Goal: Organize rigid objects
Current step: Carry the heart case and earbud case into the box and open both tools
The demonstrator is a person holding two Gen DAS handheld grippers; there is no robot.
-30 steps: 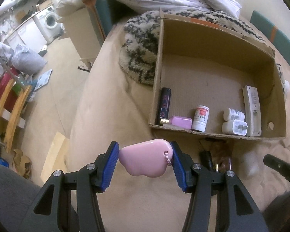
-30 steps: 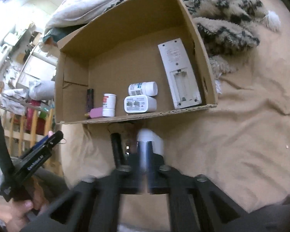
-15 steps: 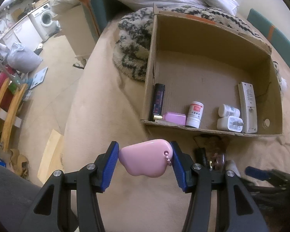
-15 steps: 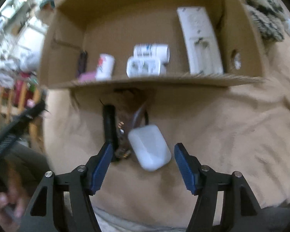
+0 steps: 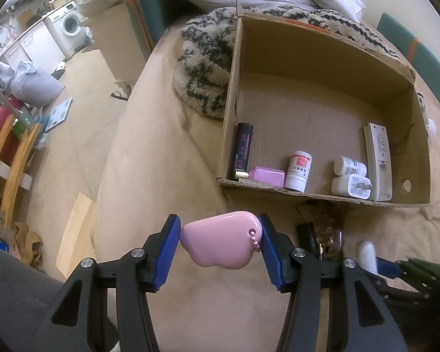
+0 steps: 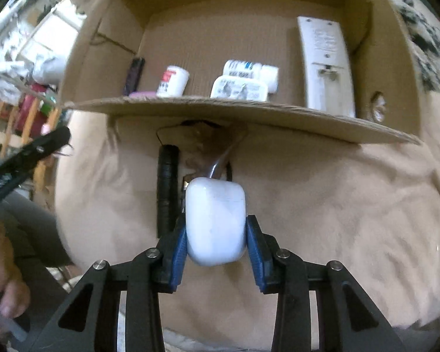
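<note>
My left gripper (image 5: 220, 246) is shut on a pink heart-shaped case (image 5: 221, 242) and holds it above the beige bed cover, short of the cardboard box (image 5: 322, 50). My right gripper (image 6: 216, 246) has its blue pads against both sides of a white earbud case (image 6: 215, 220) that lies just before the box (image 6: 249, 114). The white case also shows in the left wrist view (image 5: 366, 256). The box holds a black lighter (image 5: 243, 149), a pink box (image 5: 267, 175), a white bottle (image 5: 299, 170), a white charger (image 5: 350, 186) and a white remote (image 5: 378, 158).
A black stick-shaped object (image 6: 167, 187) and a brown clutter of small items (image 6: 205, 149) lie beside the white case. A black-and-white fuzzy blanket (image 5: 205, 73) lies behind the box. The bed's left edge drops to the floor (image 5: 73, 135).
My right gripper moved forward and closed from wide open onto the white earbud case. My left gripper stayed shut on the pink case and drifted slightly back from the box.
</note>
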